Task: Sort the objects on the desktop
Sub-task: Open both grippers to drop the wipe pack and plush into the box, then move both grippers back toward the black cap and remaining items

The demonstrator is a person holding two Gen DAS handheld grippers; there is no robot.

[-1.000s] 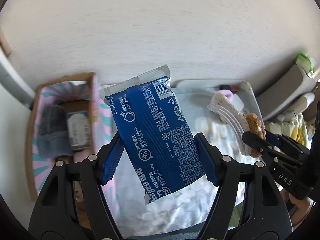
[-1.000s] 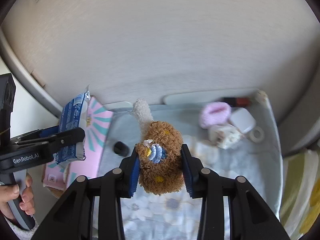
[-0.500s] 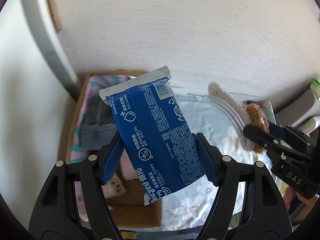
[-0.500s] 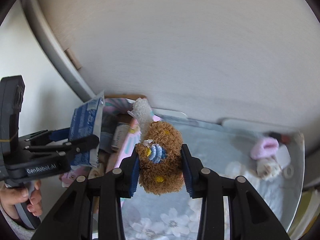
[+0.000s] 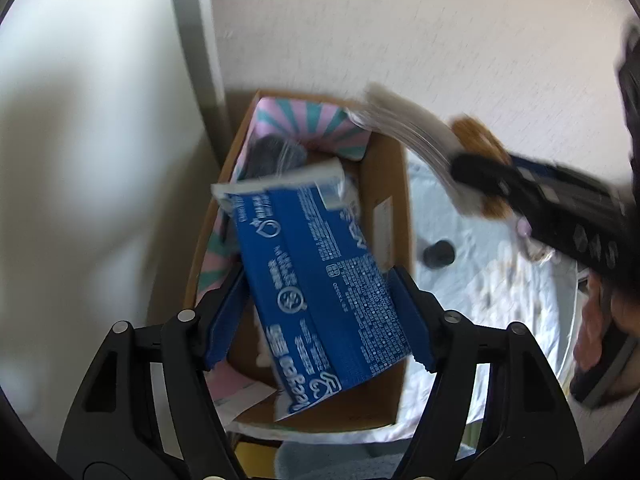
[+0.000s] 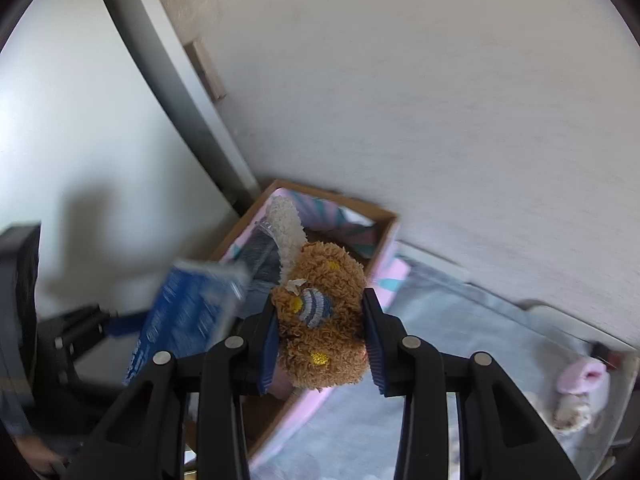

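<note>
The left claw point(image 5: 318, 316) hung above an open cardboard box point(image 5: 386, 184), its jaws closing on a blue wipes packet point(image 5: 316, 276) held slantwise between the blue pads, the packet's silver-edged top tipped away from the claw and over the box's inside. The box, lined with pink-and-teal striped paper point(image 5: 308, 120), stood in the corner against the pale wall point(image 5: 440, 32), with a dark bundle point(image 5: 272, 156) lying at its far end. Just beside it on the right, the right claw point(image 6: 320, 338) was clenched on a brown plush toy point(image 6: 324, 320) with a blue-and-white striped patch, the toy wedged squarely between the two pads and its white fluffy part point(image 6: 286, 226) sticking out ahead of the claw towards the box. A pale floral cloth point(image 5: 480, 280) covered the tabletop next to the box, and a small black cap point(image 5: 439, 254) lay on it near the box's wall. Farther along the cloth, well apart from both claws, sat a pink fuzzy item point(image 6: 584, 376) and a small white object too blurred to make out.
</note>
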